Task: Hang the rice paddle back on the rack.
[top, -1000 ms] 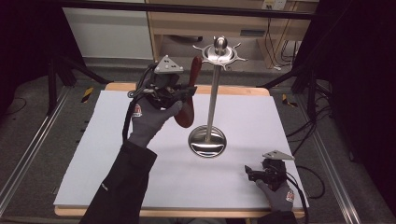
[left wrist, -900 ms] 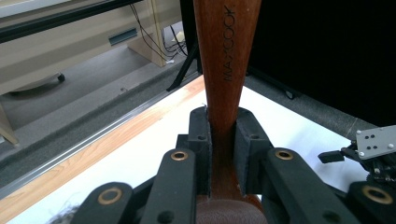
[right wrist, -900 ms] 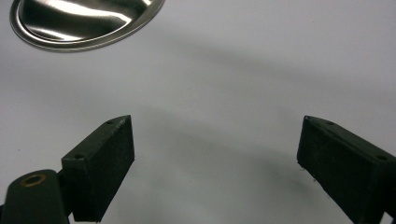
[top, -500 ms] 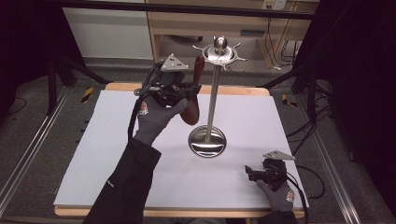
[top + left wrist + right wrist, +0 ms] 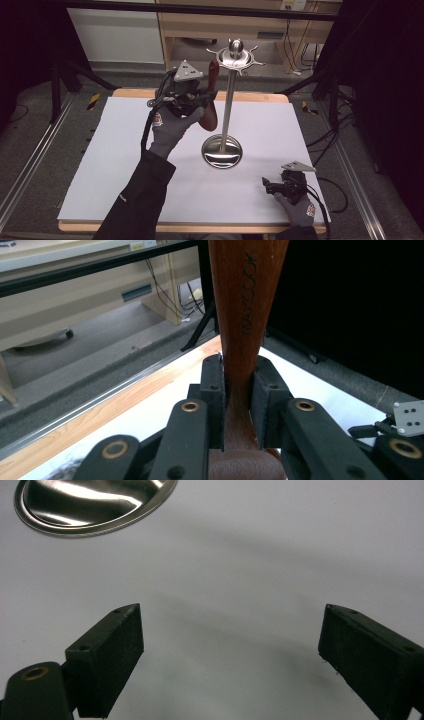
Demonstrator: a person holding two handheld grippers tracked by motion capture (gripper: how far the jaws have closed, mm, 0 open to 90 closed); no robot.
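- While the left tongs sit raised in the upper middle-left of the high view, they are clamped on a dark red-brown wooden utensil, which stands nearly upright with its broad end pointing down.
- In the left gripper view the two black pads press on either side of the narrow neck of that wooden utensil; its handle widens upward out of the top of the frame and bears a stamped brand name running along its length.
- The utensil's upper end is near the spiked crown of a polished metal stand, just to the left of the stand's thin post; whether wood and metal touch cannot be told from these pictures.
- The stand rises from a round, shiny base that rests on the white mat covering the wooden tabletop, at the centre of the high view.
- The person's left hand, in a grey glove with a dark sleeve, comes up from the bottom edge of the frame to carry the left tongs.
- The right tongs lie low on the mat in the lower right of the high view, held by the gloved right hand, well apart from the stand.
- In the right gripper view the right tongs stand wide apart with bare mat between the pads, and the rim of the stand's base shows in the upper left corner.
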